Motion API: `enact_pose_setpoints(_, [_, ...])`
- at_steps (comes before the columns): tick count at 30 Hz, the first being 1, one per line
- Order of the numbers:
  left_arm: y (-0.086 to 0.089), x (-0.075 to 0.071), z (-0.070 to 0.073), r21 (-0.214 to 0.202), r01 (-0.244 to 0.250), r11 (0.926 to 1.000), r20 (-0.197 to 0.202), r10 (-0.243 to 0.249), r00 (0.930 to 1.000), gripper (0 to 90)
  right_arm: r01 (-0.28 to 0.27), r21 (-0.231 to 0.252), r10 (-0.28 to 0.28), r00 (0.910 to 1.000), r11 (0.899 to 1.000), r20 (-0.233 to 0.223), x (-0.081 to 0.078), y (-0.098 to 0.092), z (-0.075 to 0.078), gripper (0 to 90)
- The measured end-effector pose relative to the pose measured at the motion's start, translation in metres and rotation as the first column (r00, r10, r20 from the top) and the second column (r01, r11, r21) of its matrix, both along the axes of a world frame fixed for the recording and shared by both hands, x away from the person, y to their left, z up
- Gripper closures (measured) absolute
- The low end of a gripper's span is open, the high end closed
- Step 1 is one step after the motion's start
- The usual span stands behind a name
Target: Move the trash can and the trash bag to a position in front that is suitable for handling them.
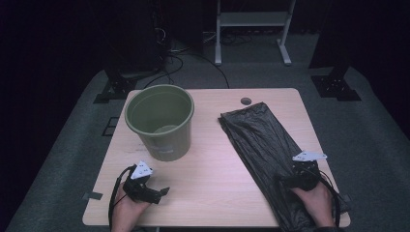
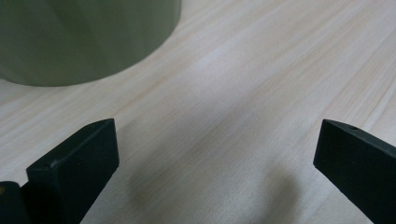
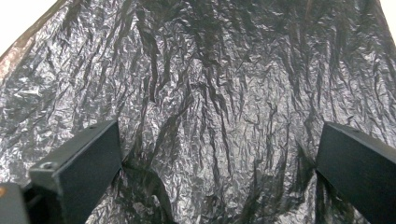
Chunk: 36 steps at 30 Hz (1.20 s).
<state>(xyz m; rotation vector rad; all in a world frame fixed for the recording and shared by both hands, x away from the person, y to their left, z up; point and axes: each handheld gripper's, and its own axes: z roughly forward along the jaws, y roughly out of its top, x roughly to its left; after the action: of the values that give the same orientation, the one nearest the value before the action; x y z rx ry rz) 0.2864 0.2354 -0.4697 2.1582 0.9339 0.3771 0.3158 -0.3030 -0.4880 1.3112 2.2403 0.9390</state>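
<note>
Right tool [image 3: 219,154] apart over crinkled black bag [image 3: 210,93], left tool [image 2: 215,154] apart near green bucket [image 2: 84,37]

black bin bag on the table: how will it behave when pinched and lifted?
The crinkled black plastic bin bag lies flat and creased, so it is likely floppy and will drape. It looks thin, so probably very light. Its glossy film may slip between the right hand-held gripper pads.

Wood table [image 1: 212,164], light grain, grey grommet [image 1: 246,101] near far edge. Grey carpet [image 1: 372,130] all round. White metal stand [image 1: 251,24] behind table, cables [image 1: 179,60] trailing on floor at its left. Black stand bases far left [image 1: 113,89] and far right [image 1: 336,84]. Background dark.
</note>
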Motion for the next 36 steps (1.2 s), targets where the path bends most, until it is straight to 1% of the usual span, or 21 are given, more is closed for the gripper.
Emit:
enact_pose_setpoints(1, [0.000,0.000,0.002,-0.001,-0.002,1.0000,-0.009,0.002,1.0000,0.0,-0.001,0.000,0.001,1.0000,1.000,0.000,0.000,0.000,0.000,0.0])
enact_pose_setpoints(4, [0.001,-0.001,0.008,0.014,-0.005,0.9999,-0.004,0.005,1.0000,0.0,-0.003,0.000,0.003,1.0000,1.000,0.000,0.000,0.000,0.000,0.0])
enact_pose_setpoints(5, [0.001,-0.002,0.010,0.011,-0.004,0.9999,0.000,0.004,1.0000,0.0,-0.004,0.000,0.004,1.0000,1.000,0.000,0.000,0.000,0.000,0.0])
enact_pose_setpoints(8, [0.003,-0.003,0.020,-0.006,-0.001,1.0000,0.011,0.001,0.9999,0.0,-0.004,0.000,0.004,1.0000,1.000,0.000,0.000,0.000,0.000,0.0])
enact_pose_setpoints(10, [0.004,-0.002,0.027,-0.015,0.002,0.9999,0.004,-0.002,1.0000,0.0,-0.004,0.001,0.004,1.0000,1.000,0.000,0.000,0.000,0.000,0.0])
enact_pose_setpoints(11, [0.005,-0.001,0.030,-0.025,0.001,0.9997,0.005,0.000,1.0000,0.0,-0.004,0.001,0.004,1.0000,1.000,0.000,0.000,0.000,0.000,0.0])
enact_pose_setpoints(12, [0.005,-0.001,0.030,-0.025,0.001,0.9997,0.005,0.000,1.0000,0.0,-0.004,0.001,0.004,1.0000,1.000,0.000,0.000,0.000,0.000,0.0])
enact_pose_setpoints(14, [0.006,-0.001,0.036,-0.043,0.003,0.9991,0.008,-0.003,1.0000,0.0,-0.004,0.001,0.004,1.0000,1.000,0.000,0.000,0.000,0.000,0.0])
enact_pose_setpoints(15, [0.007,0.000,0.042,-0.051,0.003,0.9987,0.013,-0.003,0.9999,0.0,-0.004,0.001,0.004,1.0000,1.000,0.000,0.000,0.000,0.000,0.0])
enact_pose_setpoints(16, [0.007,0.000,0.042,-0.051,0.003,0.9987,0.013,-0.003,0.9999,0.0,-0.004,0.001,0.004,1.0000,1.000,0.000,0.000,0.000,0.000,0.0])
enact_pose_setpoints(17, [0.008,0.001,0.047,-0.048,-0.001,0.9988,0.016,0.002,0.9999,0.0,-0.004,0.001,0.004,1.0000,1.000,0.000,0.000,0.000,0.000,0.0])
enact_pose_setpoints(18, [0.008,0.001,0.047,-0.048,-0.001,0.9988,0.016,0.002,0.9999,0.0,-0.004,0.001,0.004,1.0000,1.000,0.000,0.000,0.000,0.000,0.0])
enact_pose_setpoints(19, [0.009,0.003,0.053,-0.050,-0.002,0.9987,0.017,0.003,0.9998,0.0,-0.003,0.001,0.003,1.0000,1.000,0.000,0.000,0.000,0.000,0.0])
enact_pose_setpoints(20, [0.009,0.003,0.053,-0.050,-0.002,0.9987,0.017,0.003,0.9998,0.0,-0.003,0.001,0.003,1.0000,1.000,0.000,0.000,0.000,0.000,0.0])
enact_pose_setpoints(22, [0.010,0.003,0.061,-0.054,-0.003,0.9985,0.017,0.004,0.9998,0.0,-0.004,0.001,0.004,1.0000,1.000,0.000,0.000,0.000,0.000,0.0])
enact_pose_setpoints(23, [0.010,0.003,0.061,-0.054,-0.003,0.9985,0.017,0.004,0.9998,0.0,-0.004,0.001,0.004,1.0000,1.000,0.000,0.000,0.000,0.000,0.0])
enact_pose_setpoints(24, [0.012,0.002,0.066,-0.053,-0.005,0.9986,0.021,0.006,0.9998,0.0,-0.004,0.000,0.004,1.0000,1.000,0.000,0.000,0.000,0.000,0.0])
enact_pose_setpoints(30, [0.015,0.002,0.082,-0.047,-0.009,0.9989,0.025,0.011,0.9996,0.0,-0.003,0.000,0.003,1.0000,1.000,0.000,0.000,0.000,0.000,0.0])
enact_pose_setpoints(32, [0.017,0.002,0.086,-0.060,-0.019,0.9980,0.024,0.020,0.9995,0.0,-0.003,0.000,0.003,1.0000,1.000,0.000,0.000,0.000,0.000,0.0])
enact_pose_setpoints(33, [0.019,0.003,0.089,-0.060,-0.021,0.9980,0.026,0.023,0.9994,0.0,-0.003,0.000,0.003,1.0000,1.000,0.000,0.000,0.000,0.000,0.0])
enact_pose_setpoints(36, [0.022,0.004,0.095,-0.068,-0.016,0.9976,0.039,0.018,0.9991,0.0,-0.004,0.000,0.004,1.0000,1.000,0.000,0.000,0.000,0.000,0.0])
